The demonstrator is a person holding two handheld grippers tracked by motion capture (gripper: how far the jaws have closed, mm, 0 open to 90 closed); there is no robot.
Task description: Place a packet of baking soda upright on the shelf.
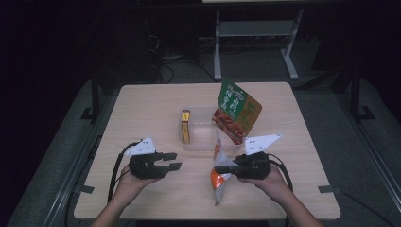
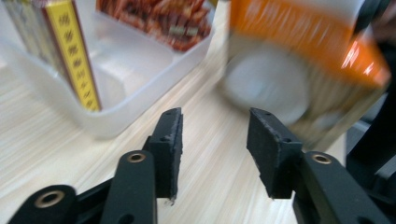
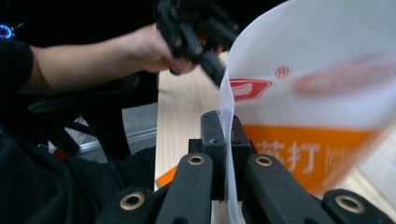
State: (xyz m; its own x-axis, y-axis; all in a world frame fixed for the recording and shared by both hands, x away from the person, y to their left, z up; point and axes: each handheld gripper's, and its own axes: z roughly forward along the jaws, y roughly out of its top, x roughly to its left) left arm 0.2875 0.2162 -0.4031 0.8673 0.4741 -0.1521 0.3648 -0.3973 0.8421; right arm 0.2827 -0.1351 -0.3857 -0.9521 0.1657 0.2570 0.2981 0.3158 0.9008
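Near the table's front edge, right gripper (image 1: pixel 220 169) clamping orange-white pouch (image 1: pixel 218 178); left gripper (image 1: pixel 173 161) half-open, empty.

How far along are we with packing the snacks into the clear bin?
Done: the yellow box and green pouch stand in the clear bin. In hand: the right claw pinches the orange-and-white packet; the left claw is open. Left: getting that packet into the bin.

Tub (image 1: pixel 201 142) mid-table (image 1: pixel 142 109) holding box (image 1: pixel 186 126) at left, bag (image 1: pixel 239 111) leaning at right, pouch (image 1: pixel 218 182) in front
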